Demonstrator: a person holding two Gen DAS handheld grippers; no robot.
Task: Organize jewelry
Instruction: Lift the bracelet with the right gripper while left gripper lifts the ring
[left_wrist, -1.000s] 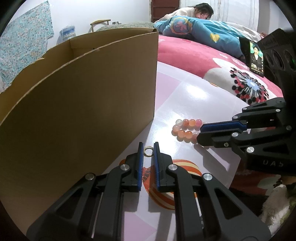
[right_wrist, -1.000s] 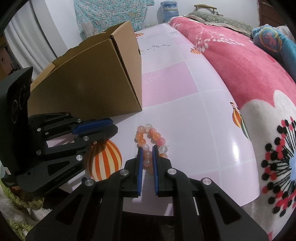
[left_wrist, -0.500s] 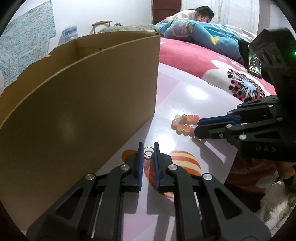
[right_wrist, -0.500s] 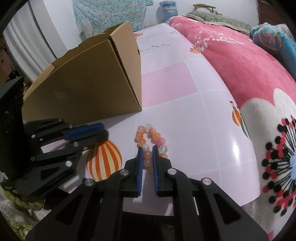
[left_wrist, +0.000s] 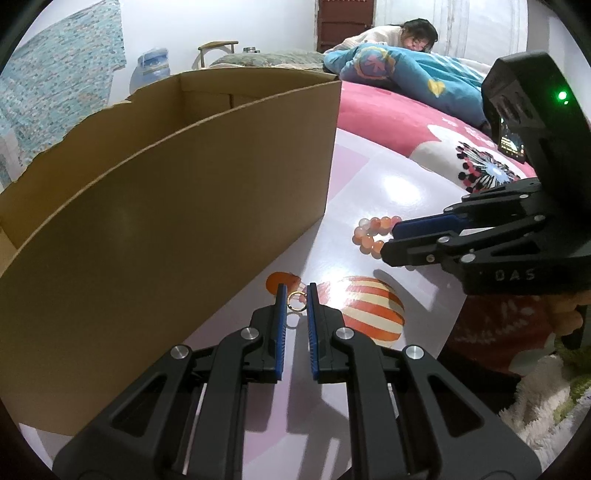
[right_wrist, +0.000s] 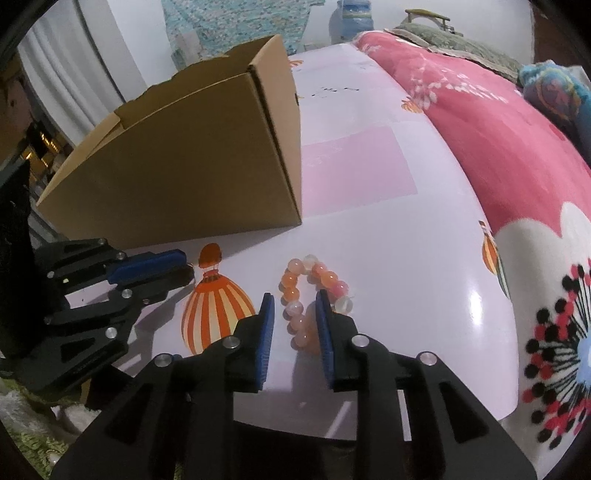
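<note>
A small gold ring (left_wrist: 296, 301) is pinched between the blue pads of my left gripper (left_wrist: 296, 291), just above the table beside the open cardboard box (left_wrist: 184, 203). A bracelet of orange, pink and white beads (right_wrist: 314, 286) lies on the glossy pink table (right_wrist: 388, 240). My right gripper (right_wrist: 294, 299) straddles the bracelet's near side. Its jaws are opening, and the beads lie between the pads with gaps on both sides. The left wrist view shows the right gripper (left_wrist: 391, 240) over the bracelet (left_wrist: 369, 236). The right wrist view shows the left gripper (right_wrist: 184, 266) near the box (right_wrist: 203, 158).
Printed striped balloons (right_wrist: 218, 306) decorate the tablecloth. A bed with a pink flowered blanket (right_wrist: 498, 140) borders the table on the right. A person (left_wrist: 406, 35) lies under a blue quilt at the back. The table's near edge runs just under my right gripper.
My right gripper's jaws have spread apart around the bracelet, which stays on the table. My left gripper, still pinching the ring, has shifted a little along the box.
</note>
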